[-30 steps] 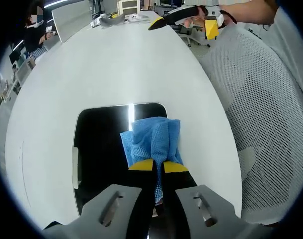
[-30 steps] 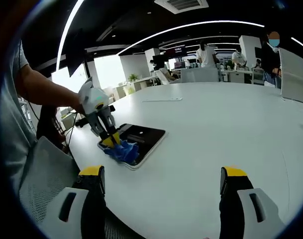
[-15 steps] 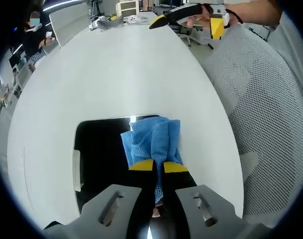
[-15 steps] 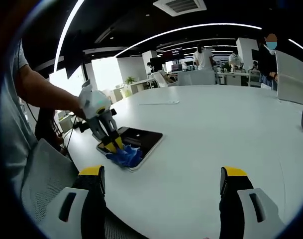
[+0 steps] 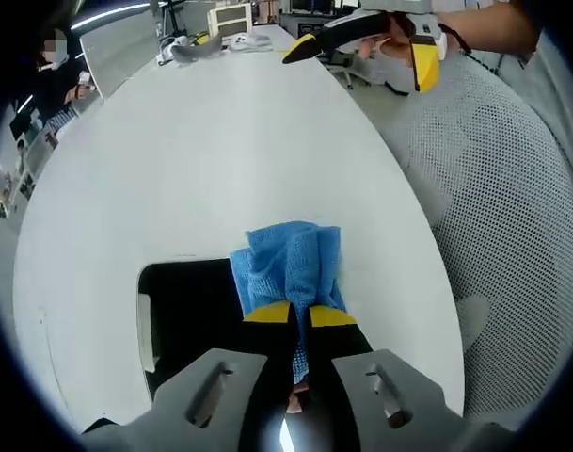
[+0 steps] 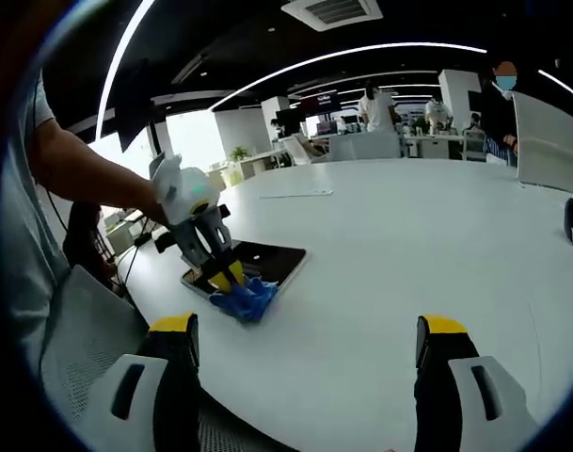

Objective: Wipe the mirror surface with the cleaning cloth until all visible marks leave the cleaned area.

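Observation:
A dark rectangular mirror [image 5: 187, 306] lies flat on the white table [image 5: 201, 151]. My left gripper [image 5: 300, 314] is shut on a blue cleaning cloth [image 5: 288, 265], which hangs over the mirror's far right edge onto the table. In the right gripper view the mirror [image 6: 262, 260] shows at the table's left, with the cloth [image 6: 245, 298] at its near corner under the left gripper [image 6: 225, 279]. My right gripper [image 6: 305, 344] stands open above the table's near edge, nothing between its fingers. It also shows high in the left gripper view [image 5: 361, 38].
A white mesh chair back [image 5: 498, 198] stands to the right of the table. Papers and small items [image 5: 206, 28] lie at the table's far end. A white screen [image 6: 549, 141] and several people [image 6: 375, 104] stand at the back.
My left gripper has dragged the cloth from the mirror's middle right toward and over its edge. The right gripper has stayed open and roughly in place.

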`<state>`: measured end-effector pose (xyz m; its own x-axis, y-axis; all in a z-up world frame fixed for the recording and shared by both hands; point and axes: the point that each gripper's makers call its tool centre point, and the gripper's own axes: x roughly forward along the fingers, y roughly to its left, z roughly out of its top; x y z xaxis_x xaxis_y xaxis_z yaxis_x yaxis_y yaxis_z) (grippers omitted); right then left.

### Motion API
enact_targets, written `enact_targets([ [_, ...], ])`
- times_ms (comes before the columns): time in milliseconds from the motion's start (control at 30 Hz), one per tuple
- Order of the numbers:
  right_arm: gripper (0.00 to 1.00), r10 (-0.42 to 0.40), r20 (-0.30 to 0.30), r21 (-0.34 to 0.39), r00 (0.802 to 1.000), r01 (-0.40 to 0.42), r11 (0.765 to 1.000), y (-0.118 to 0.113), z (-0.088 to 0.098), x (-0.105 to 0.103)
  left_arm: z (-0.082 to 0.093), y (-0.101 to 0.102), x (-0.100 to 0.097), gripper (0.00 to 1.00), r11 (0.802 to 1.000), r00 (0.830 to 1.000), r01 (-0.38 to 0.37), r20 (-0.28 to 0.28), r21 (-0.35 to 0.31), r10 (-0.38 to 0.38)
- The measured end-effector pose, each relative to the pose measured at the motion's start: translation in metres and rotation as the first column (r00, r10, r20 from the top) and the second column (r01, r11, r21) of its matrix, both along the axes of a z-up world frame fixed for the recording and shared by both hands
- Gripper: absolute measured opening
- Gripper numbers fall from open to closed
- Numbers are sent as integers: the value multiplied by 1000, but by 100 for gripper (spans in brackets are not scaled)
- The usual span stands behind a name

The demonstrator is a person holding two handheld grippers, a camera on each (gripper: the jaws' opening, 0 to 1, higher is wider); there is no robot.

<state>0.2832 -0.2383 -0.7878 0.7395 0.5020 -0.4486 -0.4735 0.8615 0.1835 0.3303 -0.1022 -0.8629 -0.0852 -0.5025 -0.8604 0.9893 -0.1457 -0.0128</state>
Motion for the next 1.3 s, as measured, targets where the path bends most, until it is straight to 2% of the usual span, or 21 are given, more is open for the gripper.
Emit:
enact_targets([
  [233, 95, -6, -5, -18, 1000, 6, 1000, -6, -2, -5, 0, -7, 0, 2, 1000, 1000, 22, -4, 5, -22],
  [333, 98, -9, -9, -3, 1000, 9, 1000, -6, -2, -8, 0, -12, -1, 2, 1000, 1000, 22, -2, 6, -22],
  [600, 98, 32, -15, -62, 999, -32, 998, -3, -7, -14, 0, -22, -2, 2, 1000, 1000, 25, -5, 5, -25],
  [933, 98, 27, -29, -84, 999, -29, 996, -8, -12, -15, -1, -22, -2, 2, 999, 999, 32, -15, 1, -32],
  [1300, 98, 38, -30, -67, 999, -40, 997, -5, -12, -16, 0, -20, 5, 2, 999, 999, 32, -35, -5, -32],
])
